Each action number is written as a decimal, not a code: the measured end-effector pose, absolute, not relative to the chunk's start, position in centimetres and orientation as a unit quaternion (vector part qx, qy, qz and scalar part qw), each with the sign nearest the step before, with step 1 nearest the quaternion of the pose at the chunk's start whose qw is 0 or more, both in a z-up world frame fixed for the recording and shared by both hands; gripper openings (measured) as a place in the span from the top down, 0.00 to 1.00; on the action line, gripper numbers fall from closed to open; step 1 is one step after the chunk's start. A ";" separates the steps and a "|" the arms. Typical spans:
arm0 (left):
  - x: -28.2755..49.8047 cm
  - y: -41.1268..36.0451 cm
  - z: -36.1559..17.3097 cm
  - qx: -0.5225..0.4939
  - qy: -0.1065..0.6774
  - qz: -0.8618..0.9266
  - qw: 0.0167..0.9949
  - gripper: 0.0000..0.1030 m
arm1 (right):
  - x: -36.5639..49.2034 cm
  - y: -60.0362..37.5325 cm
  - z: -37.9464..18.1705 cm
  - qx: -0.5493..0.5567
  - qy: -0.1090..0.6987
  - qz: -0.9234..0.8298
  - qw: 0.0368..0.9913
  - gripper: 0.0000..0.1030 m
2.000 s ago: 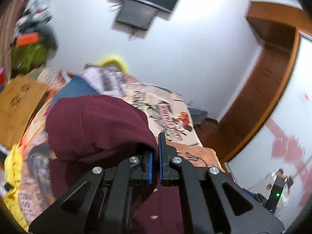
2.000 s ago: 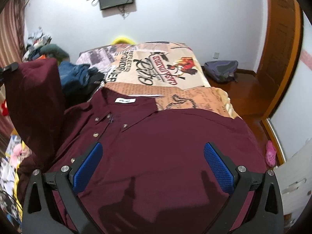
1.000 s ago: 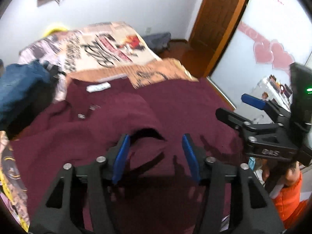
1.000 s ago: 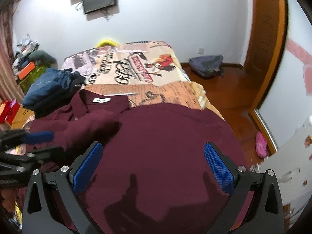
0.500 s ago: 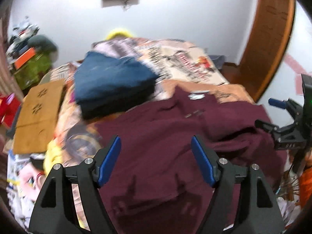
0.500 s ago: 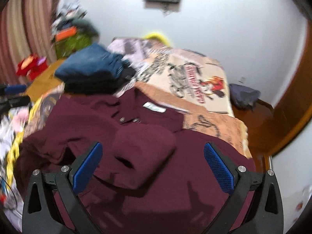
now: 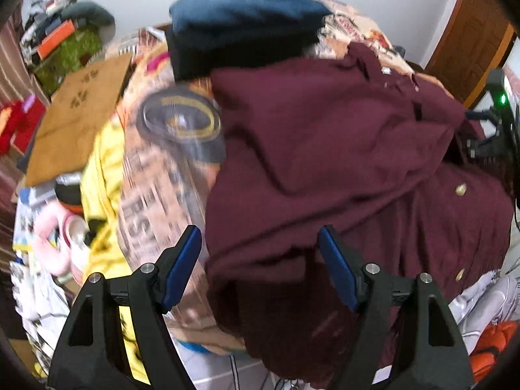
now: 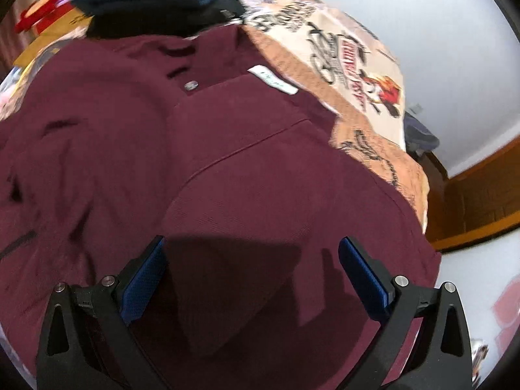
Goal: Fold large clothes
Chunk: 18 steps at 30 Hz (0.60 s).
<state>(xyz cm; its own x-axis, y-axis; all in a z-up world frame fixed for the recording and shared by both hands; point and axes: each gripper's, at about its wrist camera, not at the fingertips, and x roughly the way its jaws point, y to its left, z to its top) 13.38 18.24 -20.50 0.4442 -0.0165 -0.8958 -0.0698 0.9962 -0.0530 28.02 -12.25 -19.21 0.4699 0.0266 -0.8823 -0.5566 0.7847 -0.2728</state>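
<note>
A large maroon button-up shirt (image 7: 341, 149) lies spread on the bed, front up, its collar and white label (image 8: 273, 79) at the far end. One sleeve (image 8: 247, 149) lies folded across its chest. My left gripper (image 7: 260, 260) hovers open over the shirt's left edge, where the cloth bunches between and below the blue pads without being pinched. My right gripper (image 8: 253, 276) hangs open low over the shirt's right side, with nothing in it. It also shows at the right edge of the left wrist view as the right gripper (image 7: 487, 130).
A stack of folded blue and dark clothes (image 7: 247, 19) sits beyond the collar on the printed bedspread (image 8: 351, 65). Left of the bed are a cardboard sheet (image 7: 78, 113), yellow cloth (image 7: 104, 169) and clutter. A wooden door (image 7: 471, 42) and a dark bag (image 8: 419, 136) lie to the right.
My left gripper let the sleeve drop on the chest, opened wider and swung left and down to the shirt's left edge. The right gripper rolled and sank closer over the shirt.
</note>
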 end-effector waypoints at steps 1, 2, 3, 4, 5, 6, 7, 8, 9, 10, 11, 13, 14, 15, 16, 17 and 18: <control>13.2 18.4 -21.2 -0.046 0.534 0.018 0.844 0.28 | 28.3 -12.2 -19.1 -0.277 0.476 0.169 0.817 0.02; 13.1 18.4 -21.8 -0.049 0.540 0.021 0.840 0.28 | 28.5 -12.2 -19.0 -0.279 0.470 0.163 0.821 0.02; 13.1 18.4 -22.4 -0.048 0.546 0.026 0.836 0.28 | 28.6 -12.1 -18.9 -0.279 0.466 0.156 0.825 0.02; 13.2 18.4 -23.2 -0.044 0.554 0.034 0.831 0.28 | 28.7 -12.3 -18.7 -0.281 0.457 0.143 0.832 0.02; 13.2 18.5 -23.7 -0.043 0.559 0.040 0.827 0.28 | 28.6 -12.5 -18.4 -0.283 0.448 0.131 0.838 0.02; 13.2 18.6 -24.3 -0.043 0.562 0.045 0.825 0.28 | 28.5 -12.8 -18.0 -0.284 0.438 0.121 0.844 0.02; 13.4 18.8 -25.1 -0.046 0.568 0.055 0.820 0.27 | 28.4 -13.3 -17.5 -0.281 0.430 0.112 0.851 0.02; 13.5 19.1 -25.4 -0.053 0.569 0.059 0.818 0.25 | 28.3 -14.1 -17.0 -0.272 0.425 0.104 0.857 0.02; 13.6 19.4 -25.8 -0.068 0.569 0.064 0.817 0.21 | 28.4 -14.8 -16.7 -0.261 0.424 0.097 0.862 0.02; 13.6 19.8 -26.0 -0.080 0.566 0.070 0.817 0.18 | 28.3 -15.9 -16.2 -0.245 0.424 0.088 0.868 0.02; 13.6 20.0 -26.2 -0.090 0.564 0.074 0.817 0.18 | 28.3 -17.2 -15.6 -0.227 0.422 0.078 0.874 0.02; 13.4 20.5 -26.6 -0.112 0.561 0.079 0.816 0.15 | 28.1 -19.6 -14.8 -0.195 0.425 0.060 0.882 0.02; 13.3 20.7 -26.7 -0.119 0.560 0.082 0.816 0.14 | 28.1 -20.9 -14.5 -0.177 0.430 0.054 0.884 0.02; 13.3 20.8 -26.8 -0.124 0.560 0.084 0.815 0.13 | 27.9 -22.6 -14.3 -0.154 0.438 0.045 0.884 0.02; 13.2 21.0 -27.0 -0.131 0.559 0.087 0.814 0.11 | 27.7 -23.8 -14.4 -0.141 0.444 0.036 0.884 0.02; 13.2 21.0 -27.1 -0.135 0.559 0.090 0.813 0.10 | 27.5 -24.9 -14.5 -0.130 0.451 0.028 0.883 0.02; 13.2 21.2 -27.2 -0.138 0.558 0.091 0.813 0.10 | 27.2 -26.0 -14.7 -0.115 0.459 0.024 0.881 0.02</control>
